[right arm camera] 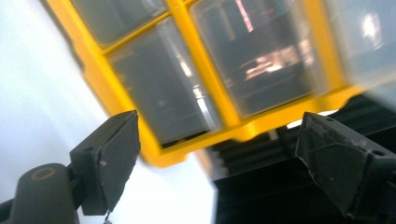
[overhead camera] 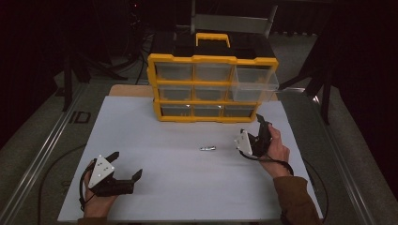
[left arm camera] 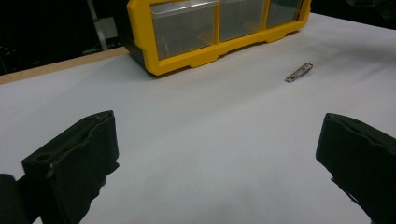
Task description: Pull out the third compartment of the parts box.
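Nail clipper, small and metallic, lies flat on the white board near its middle, alone and untouched, between the two grippers but nearer the right one.

In the high view the right gripper is held up on its side in the person's right hand, just to the right of the clipper, jaws spread with nothing between them and pointing toward the lower right corner of the yellow drawer organizer. Its own view shows both black jaws wide apart, tilted, looking along the organizer's clear drawer fronts at close range.

The left gripper rests low at the near left of the board in the left hand, jaws likewise released and empty, aimed across the board toward the clipper, which sits well ahead of them in the left gripper view.

Behind the clipper the organizer stands upright at the far edge of the board, three rows of three clear drawers under a yellow carry handle; the upper right drawer is pulled out toward the person.

The board covers a wooden tabletop, whose edge shows at the far left corner. Around it the room is dark, with grey floor and metal rails at the sides.
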